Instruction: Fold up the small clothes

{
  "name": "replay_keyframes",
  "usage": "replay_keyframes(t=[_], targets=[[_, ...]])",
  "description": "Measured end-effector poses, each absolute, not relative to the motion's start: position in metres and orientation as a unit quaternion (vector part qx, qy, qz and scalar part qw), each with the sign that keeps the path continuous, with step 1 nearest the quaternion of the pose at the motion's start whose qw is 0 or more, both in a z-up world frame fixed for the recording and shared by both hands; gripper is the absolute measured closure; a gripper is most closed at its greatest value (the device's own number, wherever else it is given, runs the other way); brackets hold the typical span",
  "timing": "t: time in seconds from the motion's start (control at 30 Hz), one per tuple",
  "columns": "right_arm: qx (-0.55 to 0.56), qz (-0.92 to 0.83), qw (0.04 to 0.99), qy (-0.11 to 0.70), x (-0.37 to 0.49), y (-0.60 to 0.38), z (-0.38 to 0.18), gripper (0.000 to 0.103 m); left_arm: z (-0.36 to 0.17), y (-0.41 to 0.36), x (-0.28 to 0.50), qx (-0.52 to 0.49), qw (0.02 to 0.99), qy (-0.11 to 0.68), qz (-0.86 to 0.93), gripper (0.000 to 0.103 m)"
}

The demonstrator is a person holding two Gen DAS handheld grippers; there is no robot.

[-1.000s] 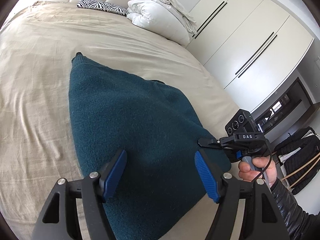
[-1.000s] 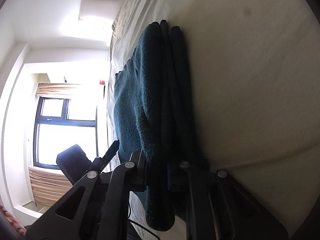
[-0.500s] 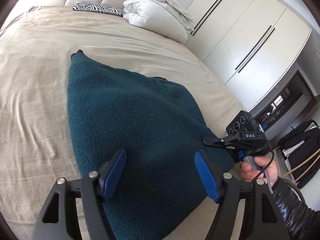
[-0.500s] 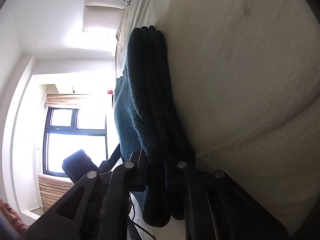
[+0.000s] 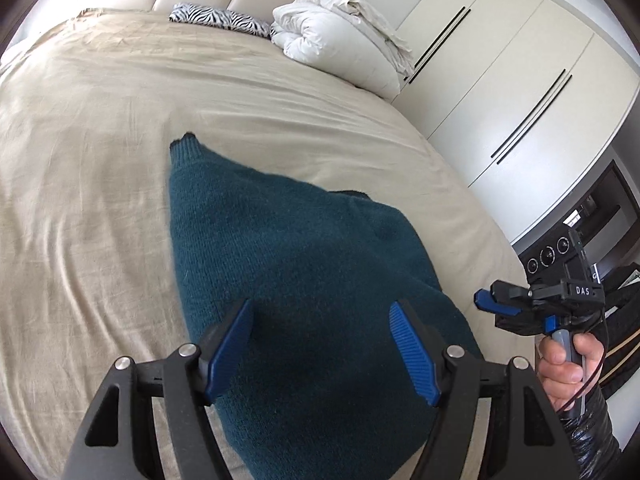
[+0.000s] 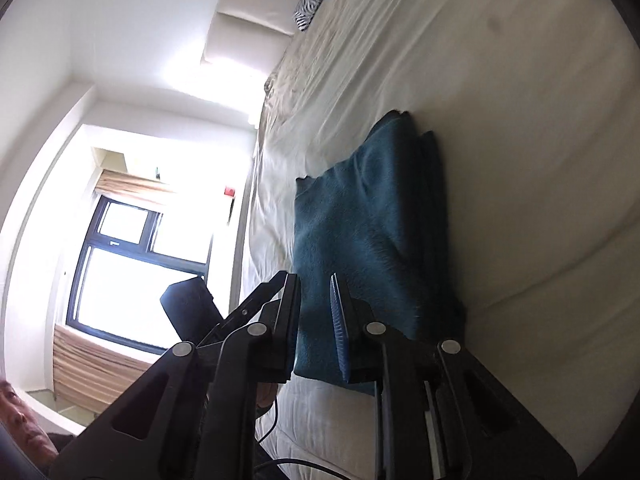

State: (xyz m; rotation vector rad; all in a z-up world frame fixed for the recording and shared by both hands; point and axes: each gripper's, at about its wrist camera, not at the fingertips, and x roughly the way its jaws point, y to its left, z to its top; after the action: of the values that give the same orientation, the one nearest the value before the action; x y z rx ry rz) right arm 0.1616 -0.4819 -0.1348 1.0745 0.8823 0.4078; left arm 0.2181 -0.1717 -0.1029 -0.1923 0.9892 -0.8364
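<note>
While the right hand-held gripper [image 6: 316, 312] had just been opening, its pads released with a fold of the sweater [image 5: 304, 288] between them, it should lift straight off; the left hand-held gripper [image 5: 320, 344] hovered spread and empty above the sweater on the bed [image 5: 100, 152]. The sweater's near edge was cut off.

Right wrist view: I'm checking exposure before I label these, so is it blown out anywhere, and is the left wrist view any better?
Right wrist view: the window and the wall above it glare to white, and the sweater looks soft. Left wrist view: evenly lit; fisheye bends the wardrobe doors.
</note>
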Motion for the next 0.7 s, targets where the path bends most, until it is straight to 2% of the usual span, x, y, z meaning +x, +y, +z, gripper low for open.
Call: replay_keyframes(t=[0.1, 0.17, 0.23, 0.33, 0.4, 0.43, 0.47, 0.57, 0.7], targets=[[0.492, 0.155, 0.728, 0.452, 0.178, -0.471, -0.171, 0.086, -0.114, -0.167, 0.22, -0.103, 0.791, 0.463, -0.387, 0.03], [0.527, 0.154, 0.712, 0.439, 0.173, -0.48, -0.2, 0.103, -0.115, -0.166, 0.22, -0.105, 0.789, 0.463, -0.39, 0.03], [0.575, 0.168, 0.693, 0.401, 0.159, -0.489, -0.221, 0.103, -0.115, -0.166, 0.218, -0.097, 0.789, 0.463, -0.392, 0.03], [0.56, 0.164, 0.71, 0.393, 0.14, -0.488, -0.214, 0.103, -0.114, -0.165, 0.216, -0.098, 0.793, 0.458, -0.39, 0.03], [0.545, 0.152, 0.722, 0.398, 0.13, -0.486, -0.201, 0.103, -0.11, -0.161, 0.214, -0.107, 0.797, 0.455, -0.382, 0.03], [0.539, 0.152, 0.73, 0.393, 0.124, -0.483, -0.192, 0.097, -0.105, -0.158, 0.212, -0.108, 0.803, 0.45, -0.375, 0.03], [0.533, 0.159, 0.736, 0.386, 0.12, -0.479, -0.181, 0.095, -0.099, -0.154, 0.207, -0.11, 0.812, 0.437, -0.37, 0.03], [0.519, 0.199, 0.748, 0.362, 0.111, -0.463, -0.154, 0.095, -0.087, -0.143, 0.19, -0.124, 0.824, 0.408, -0.373, 0.03], [0.515, 0.195, 0.729, 0.406, 0.11, -0.446, -0.179, 0.095, -0.09, -0.159, 0.163, -0.069, 0.823, 0.402, -0.396, 0.03]])
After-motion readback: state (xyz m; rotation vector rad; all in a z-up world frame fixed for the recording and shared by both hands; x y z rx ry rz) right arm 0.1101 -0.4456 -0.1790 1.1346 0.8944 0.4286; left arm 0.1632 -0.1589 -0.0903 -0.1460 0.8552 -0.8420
